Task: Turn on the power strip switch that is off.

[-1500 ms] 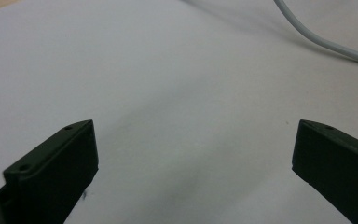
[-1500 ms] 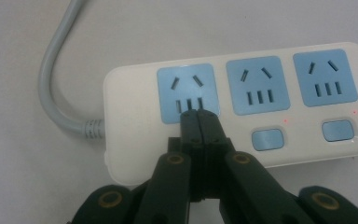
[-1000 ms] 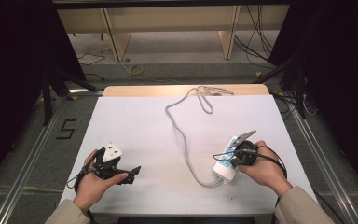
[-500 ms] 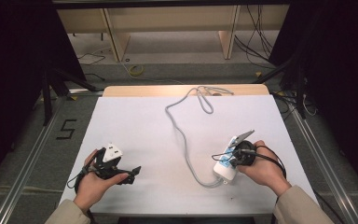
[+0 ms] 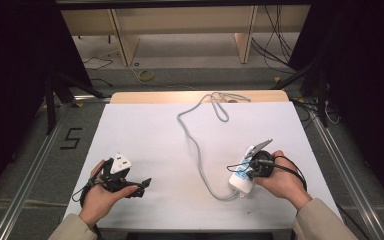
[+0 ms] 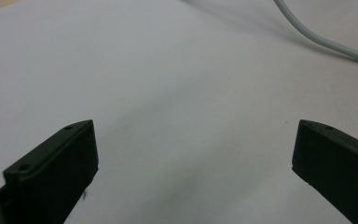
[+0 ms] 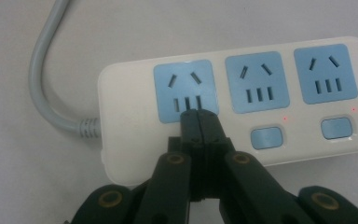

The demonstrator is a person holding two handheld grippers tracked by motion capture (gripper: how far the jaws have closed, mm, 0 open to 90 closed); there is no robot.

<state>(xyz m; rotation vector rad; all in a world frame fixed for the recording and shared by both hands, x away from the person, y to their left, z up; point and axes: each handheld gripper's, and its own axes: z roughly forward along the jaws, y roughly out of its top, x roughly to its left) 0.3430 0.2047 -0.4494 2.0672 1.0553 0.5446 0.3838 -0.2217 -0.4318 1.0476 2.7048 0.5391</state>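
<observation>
White power strip [image 7: 233,100] with three blue sockets unmoved near right under my right gripper [image 7: 199,122], jaws together, its grey cord [image 5: 192,137] trailing far, my left gripper [image 6: 193,149] still spread wide, near left.

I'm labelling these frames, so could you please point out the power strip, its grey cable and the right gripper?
Power strip [image 7: 235,100]: right gripper view, on the white body between the first two sockets.
Grey cable [image 5: 190,134]: high view, on its mid-table run.
Right gripper [image 7: 199,122]: right gripper view, at the closed jaw tips.
</observation>
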